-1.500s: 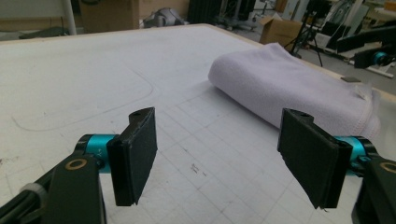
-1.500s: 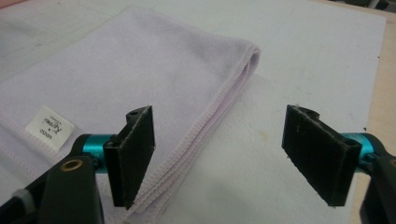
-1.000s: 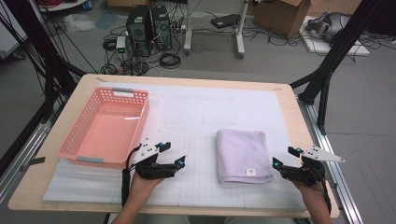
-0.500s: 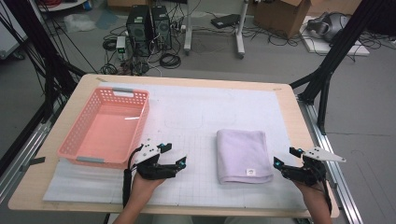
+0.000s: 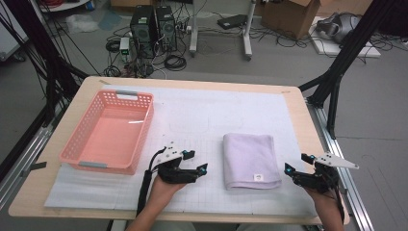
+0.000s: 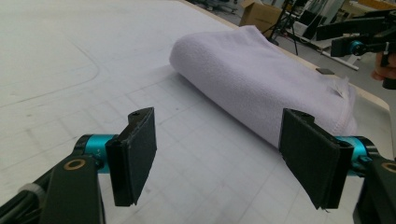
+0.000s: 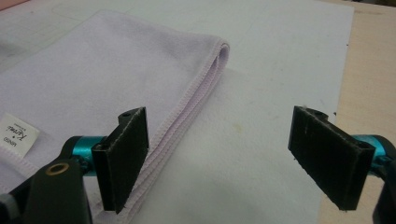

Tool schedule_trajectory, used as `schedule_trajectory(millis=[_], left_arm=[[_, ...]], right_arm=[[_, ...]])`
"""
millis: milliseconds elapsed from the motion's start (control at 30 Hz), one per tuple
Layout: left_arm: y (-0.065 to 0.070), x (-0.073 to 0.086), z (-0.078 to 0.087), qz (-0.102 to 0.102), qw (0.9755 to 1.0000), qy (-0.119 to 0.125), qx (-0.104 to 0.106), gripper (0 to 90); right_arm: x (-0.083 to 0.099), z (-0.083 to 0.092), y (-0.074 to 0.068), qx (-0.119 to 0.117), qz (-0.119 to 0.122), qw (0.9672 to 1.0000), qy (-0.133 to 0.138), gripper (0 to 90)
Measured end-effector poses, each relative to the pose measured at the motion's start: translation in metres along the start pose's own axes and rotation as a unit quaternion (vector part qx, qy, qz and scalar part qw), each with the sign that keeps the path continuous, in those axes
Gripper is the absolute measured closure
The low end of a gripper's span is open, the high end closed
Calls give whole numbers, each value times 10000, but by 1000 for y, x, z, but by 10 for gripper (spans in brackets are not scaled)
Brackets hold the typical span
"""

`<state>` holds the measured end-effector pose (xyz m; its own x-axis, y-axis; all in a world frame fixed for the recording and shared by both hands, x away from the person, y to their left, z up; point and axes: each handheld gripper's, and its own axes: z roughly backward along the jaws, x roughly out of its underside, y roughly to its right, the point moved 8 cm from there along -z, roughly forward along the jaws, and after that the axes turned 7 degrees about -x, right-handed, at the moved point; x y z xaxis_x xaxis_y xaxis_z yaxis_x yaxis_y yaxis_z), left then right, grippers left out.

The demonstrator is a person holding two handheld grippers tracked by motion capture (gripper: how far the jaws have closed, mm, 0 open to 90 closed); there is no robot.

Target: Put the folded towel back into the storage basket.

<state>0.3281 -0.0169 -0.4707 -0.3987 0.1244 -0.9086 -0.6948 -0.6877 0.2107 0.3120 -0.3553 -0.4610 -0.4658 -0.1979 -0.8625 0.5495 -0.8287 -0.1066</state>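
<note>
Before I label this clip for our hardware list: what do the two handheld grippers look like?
Both are black. The left gripper trails a thick black cable along the forearm, and the right gripper carries a grey three-cornered plate on top. Each has two flat, rectangular black jaw pads on teal-blue cylindrical mounts, with brass-coloured rings at the pivots. No sleeves are visible.

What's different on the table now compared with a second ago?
The left gripper has slid toward the folded lilac towel, and its jaws have just been closing a little, with nothing between them; it stops short of the towel. Nothing was picked up or let go. The right gripper, open beside the towel's other edge, the towel and the pink basket stayed put.
</note>
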Motion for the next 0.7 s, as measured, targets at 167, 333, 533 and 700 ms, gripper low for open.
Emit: schedule_trajectory(millis=[167, 333, 533, 700], left_arm=[[11, -4, -29, 77, 9995, -290, 18, 259], [19, -13, -53, 218, 9987, -454, 19, 240], [31, -18, -75, 349, 9975, -603, 119, 232], [38, -12, -88, 334, 9956, -876, 83, 232]], right_arm=[[0, 0, 0, -13, 11, 10000, -6, 195], [0, -1, 0, -40, -15, 10000, -3, 195], [0, -2, -1, -64, 9, 10000, -14, 195], [0, -3, -2, -81, 28, 10000, -18, 195]])
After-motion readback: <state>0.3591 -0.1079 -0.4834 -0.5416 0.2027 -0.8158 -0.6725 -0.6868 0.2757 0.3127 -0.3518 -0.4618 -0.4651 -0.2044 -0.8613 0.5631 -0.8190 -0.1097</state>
